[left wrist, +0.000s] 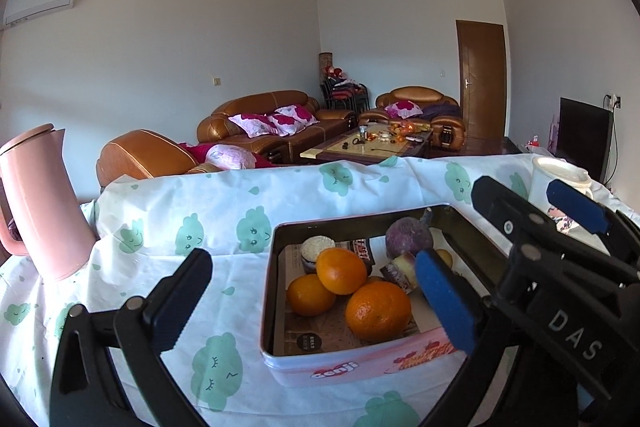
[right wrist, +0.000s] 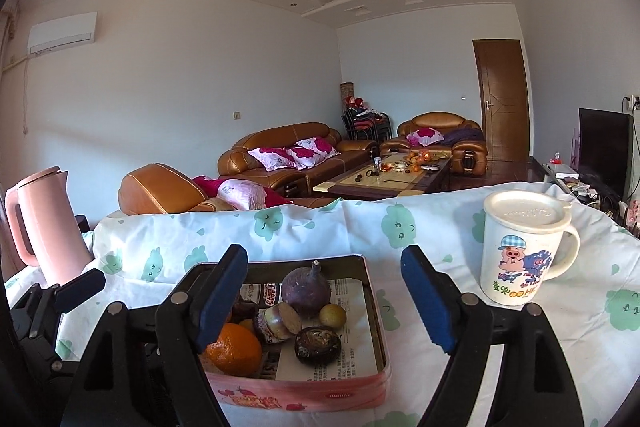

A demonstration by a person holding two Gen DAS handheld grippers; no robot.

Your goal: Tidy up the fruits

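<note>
Both grippers, left (left wrist: 316,291) & right (right wrist: 324,291), jaws wide, empty, over tin (left wrist: 344,367); risk: oranges (left wrist: 378,311) roll if nudged.

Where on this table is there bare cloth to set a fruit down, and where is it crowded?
Bare tablecloth lies between the pink kettle and the tin, and between the tin and the lidded mug. The tin itself is crowded: oranges, a purple root and other pieces cover most of its floor.
</note>
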